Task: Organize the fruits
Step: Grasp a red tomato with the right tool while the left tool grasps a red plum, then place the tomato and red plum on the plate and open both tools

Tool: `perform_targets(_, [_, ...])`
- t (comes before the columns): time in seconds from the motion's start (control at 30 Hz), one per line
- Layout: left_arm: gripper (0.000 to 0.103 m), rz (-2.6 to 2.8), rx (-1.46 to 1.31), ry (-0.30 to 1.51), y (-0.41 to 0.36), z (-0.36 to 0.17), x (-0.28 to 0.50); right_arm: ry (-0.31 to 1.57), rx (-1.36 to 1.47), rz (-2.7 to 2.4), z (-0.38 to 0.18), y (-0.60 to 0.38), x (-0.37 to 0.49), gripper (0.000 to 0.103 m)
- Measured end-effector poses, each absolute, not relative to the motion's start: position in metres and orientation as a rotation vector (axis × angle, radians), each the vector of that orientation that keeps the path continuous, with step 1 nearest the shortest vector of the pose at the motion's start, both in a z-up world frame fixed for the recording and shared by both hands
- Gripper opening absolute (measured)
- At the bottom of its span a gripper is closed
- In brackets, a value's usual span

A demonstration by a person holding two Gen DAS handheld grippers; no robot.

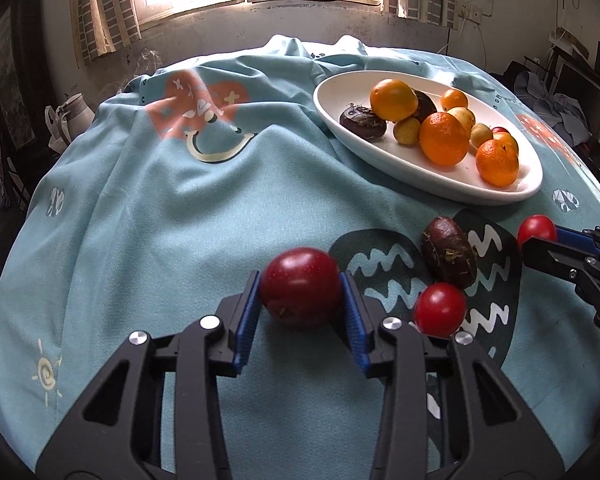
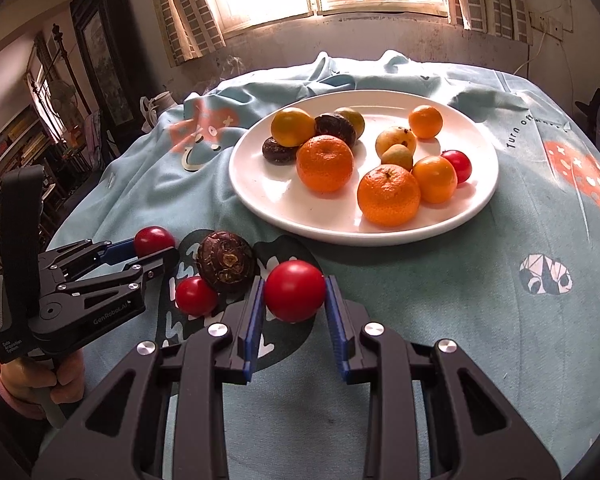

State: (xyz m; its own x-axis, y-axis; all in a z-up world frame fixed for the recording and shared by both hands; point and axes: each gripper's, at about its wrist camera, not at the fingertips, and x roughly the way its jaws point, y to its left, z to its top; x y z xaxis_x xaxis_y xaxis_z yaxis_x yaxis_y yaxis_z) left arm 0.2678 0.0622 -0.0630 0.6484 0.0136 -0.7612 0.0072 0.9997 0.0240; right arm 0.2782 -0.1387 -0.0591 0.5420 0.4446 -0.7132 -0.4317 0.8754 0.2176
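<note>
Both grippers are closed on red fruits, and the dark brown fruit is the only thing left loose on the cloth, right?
Not quite. The left gripper and right gripper do each clamp a red fruit, but beside the dark brown fruit a small red fruit also lies loose on the cloth. The right wrist view shows both.

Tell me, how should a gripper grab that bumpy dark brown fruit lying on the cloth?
Grip the dark brown fruit across its rounded sides, coming down from above. It lies loose on the cloth, but a small red fruit touches its near side, so a low sideways approach looks blocked.
</note>
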Motion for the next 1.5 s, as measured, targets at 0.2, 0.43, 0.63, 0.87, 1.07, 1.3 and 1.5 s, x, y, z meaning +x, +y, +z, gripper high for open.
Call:
perform_targets(0.2, [0.039, -0.017, -0.014, 0.812, 0.065, -0.049, 0.26, 0.811, 0.023, 0.547, -0.052, -0.14, 0.274, 0.03])
perform_targets(0.43, [0.039, -0.086, -0.057, 0.736, 0.055, -0.022, 0.248, 0.593, 0.065, 0.53, -0.026, -0.156, 0.266, 0.03])
perform_targets(0.63, [0.039, -0.139, -0.034, 0.701, 0.027, 0.0, 0.294, 0.557, 0.166, 0.464, -0.027, -0.18, 0.31, 0.03])
perform_targets(0.87, [0.04, -0.184, 0.001, 0.736, -0.006, -0.007, 0.349, 0.602, 0.258, 0.461, -0.036, -0.197, 0.357, 0.031])
perform_targets(1.07, [0.091, -0.065, 0.048, 0.631, 0.002, 0.015, 0.332, 0.543, 0.23, 0.455, -0.022, -0.198, 0.344, 0.061])
perform_targets(1.3, [0.098, 0.021, 0.021, 0.62, 0.044, 0.008, 0.273, 0.561, 0.2, 0.584, -0.009, -0.166, 0.304, 0.061])
perform_targets(1.5, [0.098, 0.138, -0.011, 0.686, 0.082, -0.022, 0.248, 0.687, 0.111, 0.662, -0.029, -0.125, 0.279, 0.062])
